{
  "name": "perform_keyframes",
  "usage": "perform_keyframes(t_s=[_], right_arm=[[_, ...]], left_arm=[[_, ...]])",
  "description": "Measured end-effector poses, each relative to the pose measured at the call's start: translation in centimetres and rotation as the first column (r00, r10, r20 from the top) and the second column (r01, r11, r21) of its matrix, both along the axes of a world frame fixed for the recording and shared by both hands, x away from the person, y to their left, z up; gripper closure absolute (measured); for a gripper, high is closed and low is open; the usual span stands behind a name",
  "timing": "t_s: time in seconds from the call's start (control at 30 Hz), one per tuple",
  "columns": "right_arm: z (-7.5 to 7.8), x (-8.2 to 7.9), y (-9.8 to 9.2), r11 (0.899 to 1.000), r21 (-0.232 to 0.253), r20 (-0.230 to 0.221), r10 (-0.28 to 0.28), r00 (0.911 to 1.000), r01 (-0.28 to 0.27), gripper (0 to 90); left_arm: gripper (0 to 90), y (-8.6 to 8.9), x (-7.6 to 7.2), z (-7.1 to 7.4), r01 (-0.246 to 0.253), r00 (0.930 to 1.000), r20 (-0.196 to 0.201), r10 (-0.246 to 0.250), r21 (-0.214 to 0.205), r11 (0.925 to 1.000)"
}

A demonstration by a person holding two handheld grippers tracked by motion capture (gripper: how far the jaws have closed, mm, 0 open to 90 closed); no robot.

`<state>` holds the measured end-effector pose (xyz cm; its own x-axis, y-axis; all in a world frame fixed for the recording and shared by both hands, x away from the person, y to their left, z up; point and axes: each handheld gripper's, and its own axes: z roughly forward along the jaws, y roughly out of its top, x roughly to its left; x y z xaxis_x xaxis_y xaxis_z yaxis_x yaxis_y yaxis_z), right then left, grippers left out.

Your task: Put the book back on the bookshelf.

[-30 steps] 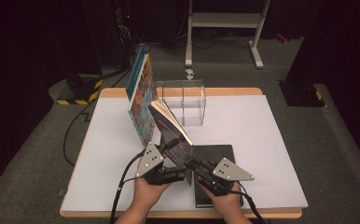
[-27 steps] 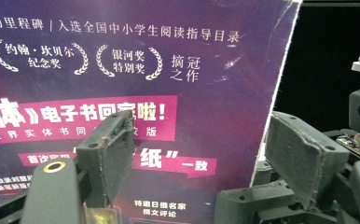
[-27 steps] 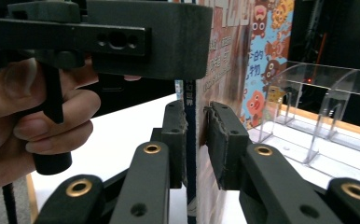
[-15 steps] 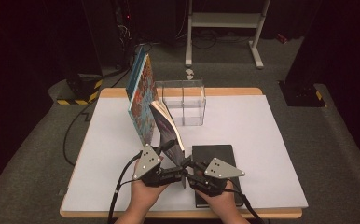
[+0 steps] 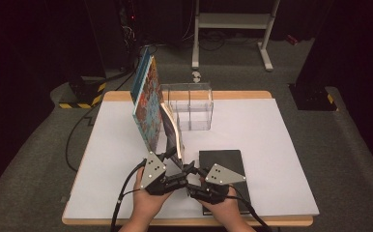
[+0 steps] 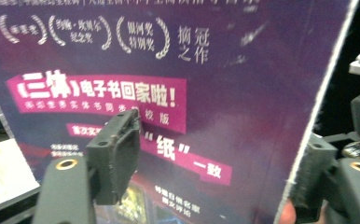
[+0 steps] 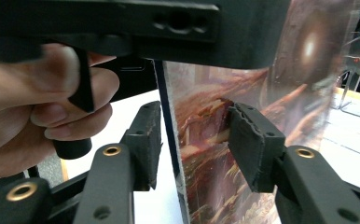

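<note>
Right tongs (image 7: pixel 192 121) had just been opening, pads clear on either side of the upright paperback (image 7: pixel 206 177) near the table's (image 5: pixel 281 145) front edge. Left tongs (image 6: pixel 220 130) were just closing round it, though I couldn't tell if they gripped. If not, that book could've toppled flat.

A wooden table (image 5: pixel 112 96) carries a white sheet (image 5: pixel 271 145). On it stand upright books (image 5: pixel 146 96) beside a clear acrylic box (image 5: pixel 189 106); a black book (image 5: pixel 223 159) lies flat.
</note>
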<state>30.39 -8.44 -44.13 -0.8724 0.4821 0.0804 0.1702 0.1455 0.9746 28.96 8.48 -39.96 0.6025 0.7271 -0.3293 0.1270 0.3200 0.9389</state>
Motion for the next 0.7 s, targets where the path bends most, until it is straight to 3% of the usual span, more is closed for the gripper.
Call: perform_keyframes(t_s=[0.13, 0.27, 0.37, 0.43, 0.53, 0.6, 0.7], right_arm=[[-0.1, 0.0, 0.0, 1.0, -0.021, -0.006, 0.008, 1.0, -0.008, 52.0], [-0.4, -0.3, -0.6, 0.997, -0.072, -0.011, 0.016, 0.9998, -0.016, 48.8], [-0.5, -0.6, -1.7, 0.994, -0.111, 0.006, 0.013, 0.9999, -0.013, 47.8], [-0.4, -0.7, -3.2, 0.994, -0.107, 0.01, 0.009, 0.9999, -0.008, 47.1], [-0.4, -0.3, -5.0, 0.996, -0.089, 0.019, -0.028, 0.9994, 0.03, 47.1], [-0.6, 0.4, -6.1, 0.992, -0.094, 0.025, -0.085, 0.9961, 0.087, 47.1], [-1.3, 1.6, -8.0, 0.975, -0.081, 0.018, -0.204, 0.9788, 0.205, 45.6]], left_arm=[[33.8, 0.3, 0.1, 0.0, 0.011, 0.9999, -0.004, -0.011, -0.006, 0.9999], [37.3, 0.5, -0.1, 0.0, 0.009, 0.9999, 0.006, -0.009, -0.003, 1.0], [37.7, 0.5, -0.2, -0.1, 0.006, 0.9999, 0.01, -0.006, -0.002, 1.0], [38.3, 0.5, -0.3, -0.1, -0.006, 0.9997, 0.023, 0.006, 0.018, 0.9998], [38.7, 0.4, -0.5, -0.1, -0.017, 0.9996, 0.024, 0.016, 0.031, 0.9994], [39.5, 0.3, -0.5, -0.1, -0.022, 0.9996, 0.02, 0.021, 0.032, 0.9993], [40.4, 0.5, -0.6, -0.1, -0.026, 0.9995, 0.017, 0.025, 0.04, 0.9989]])
